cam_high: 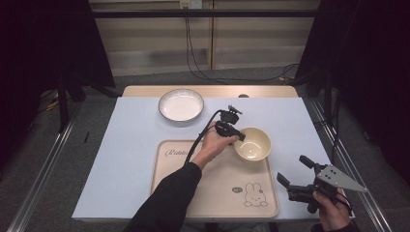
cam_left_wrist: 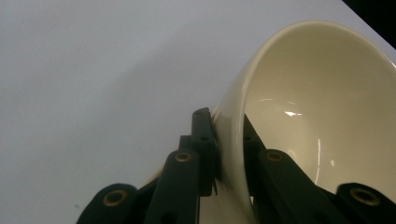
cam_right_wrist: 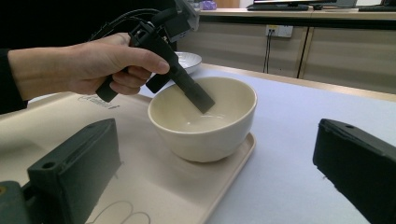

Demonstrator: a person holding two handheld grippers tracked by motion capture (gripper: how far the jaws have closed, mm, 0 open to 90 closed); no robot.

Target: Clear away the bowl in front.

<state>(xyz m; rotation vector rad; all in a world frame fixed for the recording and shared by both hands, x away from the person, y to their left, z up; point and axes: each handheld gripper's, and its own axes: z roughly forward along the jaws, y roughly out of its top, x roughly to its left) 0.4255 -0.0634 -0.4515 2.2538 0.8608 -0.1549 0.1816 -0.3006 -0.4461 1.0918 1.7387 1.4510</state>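
Left hand-held gripper: pinching the near rim of the cream, round ceramic bowl. The left gripper view shows one black jaw outside the wall and the other inside it, both pressed against the rim. In the right gripper view the inner jaw slants down into the bowl, and the person's left hand grips the handle.

The bowl sits on the far right corner of the beige rectangular plastic tray, directly ahead of the left hand-held gripper. It appears empty. Whether its base rests fully on the tray cannot be told from the high view; in the right gripper view it appears seated.

Right hand-held gripper: spread wide, holding nothing, held near the right front corner of the tray and well apart from the bowl. Its two jaws frame the bowl in its own view.

Beyond and to the left of the left hand-held gripper, a white round plate with a dark rim lies on the pale blue-grey tabletop, apart from the tray.

A rabbit drawing marks the tray just beside the right hand-held gripper.
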